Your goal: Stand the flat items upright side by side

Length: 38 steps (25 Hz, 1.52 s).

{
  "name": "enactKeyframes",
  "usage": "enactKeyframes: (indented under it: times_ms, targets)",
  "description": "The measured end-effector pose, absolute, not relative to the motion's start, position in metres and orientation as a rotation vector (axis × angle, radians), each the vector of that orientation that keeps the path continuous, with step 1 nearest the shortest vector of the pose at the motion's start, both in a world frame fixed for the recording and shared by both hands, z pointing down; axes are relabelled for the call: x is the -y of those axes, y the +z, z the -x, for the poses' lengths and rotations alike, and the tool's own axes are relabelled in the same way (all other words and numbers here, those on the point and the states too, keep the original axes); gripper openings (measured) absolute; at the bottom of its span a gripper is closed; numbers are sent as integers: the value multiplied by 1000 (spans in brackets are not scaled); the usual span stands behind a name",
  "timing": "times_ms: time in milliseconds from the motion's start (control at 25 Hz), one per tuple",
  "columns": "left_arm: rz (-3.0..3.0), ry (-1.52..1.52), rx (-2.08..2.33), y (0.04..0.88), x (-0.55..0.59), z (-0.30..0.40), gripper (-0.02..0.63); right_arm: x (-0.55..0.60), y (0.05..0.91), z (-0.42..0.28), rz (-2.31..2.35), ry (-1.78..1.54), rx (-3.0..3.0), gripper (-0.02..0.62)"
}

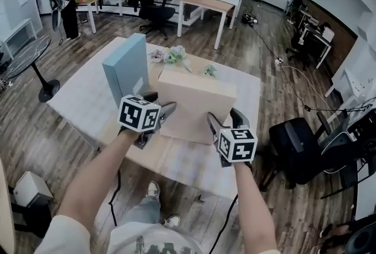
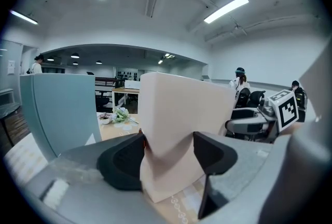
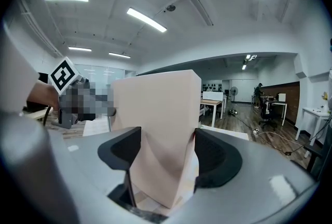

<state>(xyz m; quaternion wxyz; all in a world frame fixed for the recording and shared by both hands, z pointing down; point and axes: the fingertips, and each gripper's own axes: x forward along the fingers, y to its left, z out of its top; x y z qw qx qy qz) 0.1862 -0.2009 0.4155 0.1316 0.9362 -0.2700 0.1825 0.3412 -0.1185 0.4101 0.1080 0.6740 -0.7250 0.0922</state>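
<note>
head view: left gripper (image 1: 164, 113) and right gripper (image 1: 225, 122) each clamp one end of the beige box (image 1: 197, 100), which leans on the table (image 1: 82, 100) just beside the upright blue box (image 1: 126, 70). raise both hands evenly, square it parallel to the blue box, and release only once it balances.

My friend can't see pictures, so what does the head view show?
The left gripper and right gripper each clamp the near edge of a flat beige box over a table. A light blue box stands upright just left of it, with small flowers behind.
</note>
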Motion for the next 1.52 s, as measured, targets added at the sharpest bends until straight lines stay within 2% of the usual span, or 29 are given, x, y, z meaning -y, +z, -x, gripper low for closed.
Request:
enactKeyframes:
  times_ms: [600,1000,1320,1400,1520]
  targets:
    - [-2694,522,884,418,185,-178,298,107,408,-343,-1767,222,2330,367]
    - [-2700,521,902,420,188,-177,298,135,424,-338,-1399,314,2514,471]
    - [-2708,485,928,419,192,-177,298,156,427,-326,-1265,339,2625,472]
    - [-2716,488,938,417,192,-177,298,157,425,-323,-1250,328,2644,434]
    - [-2717,478,949,416,195,-178,298,156,424,-322,-1267,284,2638,422]
